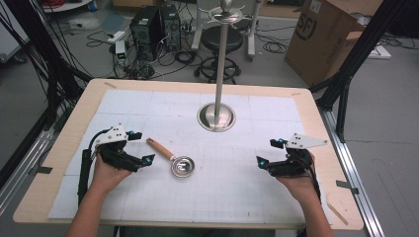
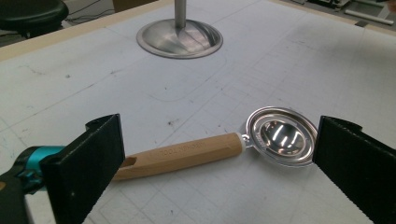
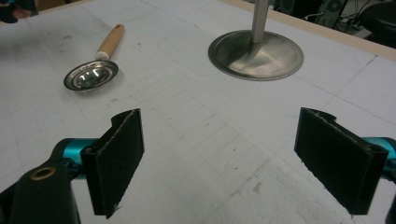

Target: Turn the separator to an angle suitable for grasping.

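A small metal scoop (image 1: pixel 182 166) with a wooden handle (image 1: pixel 159 148) lies flat on the white mat, left of centre. My left gripper (image 1: pixel 141 147) stands open just left of the handle's end, apart from it. In the left gripper view the handle (image 2: pixel 187 154) and the shiny bowl (image 2: pixel 280 136) lie ahead between the wide jaws of the left gripper (image 2: pixel 224 156), untouched. On the mat's right side my right gripper (image 1: pixel 269 152) is open with nothing in it. The right gripper view has the right gripper (image 3: pixel 219 154) over bare mat and the scoop (image 3: pixel 91 74) far off.
A steel stand with a round base (image 1: pixel 216 117) and a tall pole (image 1: pixel 221 59) rises at the mat's far middle. The white gridded mat (image 1: pixel 222 197) covers the wooden table. Beyond the table are a stool (image 1: pixel 222 42), computer cases (image 1: pixel 153 27) and a cardboard box (image 1: pixel 326 34).
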The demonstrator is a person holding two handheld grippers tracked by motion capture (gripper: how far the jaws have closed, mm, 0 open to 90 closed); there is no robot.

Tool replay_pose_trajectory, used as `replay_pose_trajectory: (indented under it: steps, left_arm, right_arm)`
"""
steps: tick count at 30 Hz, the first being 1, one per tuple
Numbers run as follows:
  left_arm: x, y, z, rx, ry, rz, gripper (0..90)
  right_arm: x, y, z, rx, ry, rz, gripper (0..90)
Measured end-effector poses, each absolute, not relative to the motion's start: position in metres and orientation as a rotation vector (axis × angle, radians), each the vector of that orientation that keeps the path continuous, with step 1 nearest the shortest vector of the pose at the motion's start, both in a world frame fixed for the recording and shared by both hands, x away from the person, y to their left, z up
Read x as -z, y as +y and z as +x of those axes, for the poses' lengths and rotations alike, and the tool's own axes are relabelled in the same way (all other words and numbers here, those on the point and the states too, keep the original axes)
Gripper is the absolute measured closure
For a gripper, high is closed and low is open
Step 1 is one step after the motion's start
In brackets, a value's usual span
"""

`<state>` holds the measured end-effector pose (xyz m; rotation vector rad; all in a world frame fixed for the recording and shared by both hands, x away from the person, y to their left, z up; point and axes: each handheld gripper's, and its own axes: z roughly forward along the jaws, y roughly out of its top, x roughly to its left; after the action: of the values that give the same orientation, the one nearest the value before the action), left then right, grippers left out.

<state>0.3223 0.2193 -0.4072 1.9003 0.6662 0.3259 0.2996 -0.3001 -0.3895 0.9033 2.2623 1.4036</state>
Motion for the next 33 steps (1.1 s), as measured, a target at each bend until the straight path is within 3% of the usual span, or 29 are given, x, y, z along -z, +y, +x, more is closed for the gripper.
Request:
replay_pose_trajectory:
  steps: [18, 24, 33]
  left_arm:
    - [0.411, 0.214, 0.322, -0.316, 0.651, 1.953, 4.1]
    - [0.414, 0.212, 0.323, -0.296, 0.644, 1.989, 25.8]
    - [0.416, 0.210, 0.325, -0.295, 0.640, 2.032, 42.3]
  right_arm:
    - [0.379, -0.304, 0.295, -1.424, 2.234, 0.887, 15.2]
    - [0.380, -0.303, 0.295, -1.418, 2.242, 0.887, 15.3]
    - [0.380, -0.304, 0.295, -1.418, 2.239, 0.885, 15.3]
